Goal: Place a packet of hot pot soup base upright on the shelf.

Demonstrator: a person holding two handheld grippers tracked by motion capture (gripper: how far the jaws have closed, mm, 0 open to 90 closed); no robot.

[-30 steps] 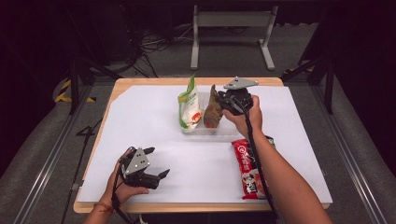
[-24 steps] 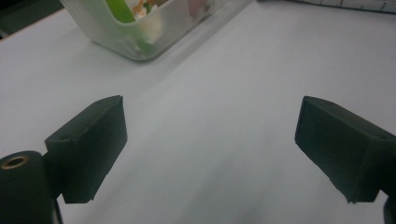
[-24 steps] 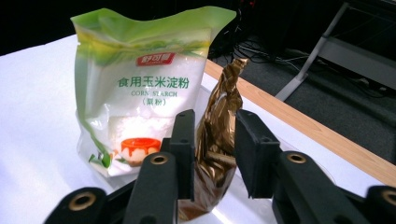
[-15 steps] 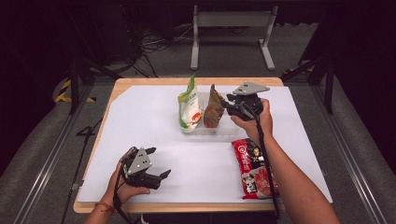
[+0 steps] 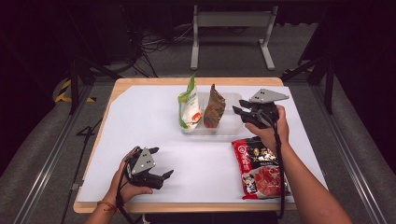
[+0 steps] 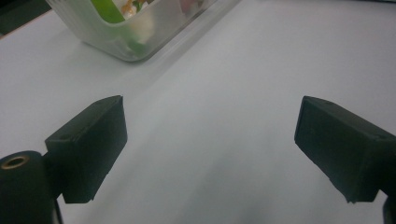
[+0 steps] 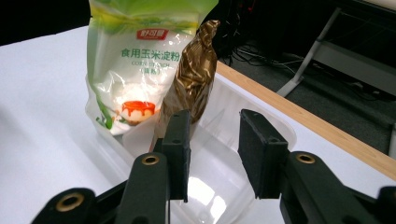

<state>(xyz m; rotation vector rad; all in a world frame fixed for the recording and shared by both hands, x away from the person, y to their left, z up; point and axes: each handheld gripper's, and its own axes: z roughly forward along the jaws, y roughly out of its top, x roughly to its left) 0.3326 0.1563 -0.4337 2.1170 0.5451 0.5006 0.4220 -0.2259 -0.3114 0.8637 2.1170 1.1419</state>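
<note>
- Clear plastic bin point(image 5: 233, 127), frame centre: holds green-white starch pouch point(image 5: 190, 105) and brown foil packet point(image 5: 214, 108), both upright.
- Red noodle packet point(image 5: 259, 167), lower right, lies on the white table sheet point(image 5: 140, 116); judged still to be packed.
- Right gripper point(image 5: 244, 115): jaws narrowly apart, just opened, empty.
- Left gripper point(image 5: 163, 176): jaws wide, empty.

Lab: dark room, cables point(image 5: 154, 44), rails point(image 5: 44, 163)

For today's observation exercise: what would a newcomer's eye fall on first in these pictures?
Probably the green-and-white bag and the brown bag, standing upright side by side in the clear tub mid-table. Next, the red packet lying flat near the front edge, under the person's right forearm. The right gripper hovers open at the tub's right end.
</note>
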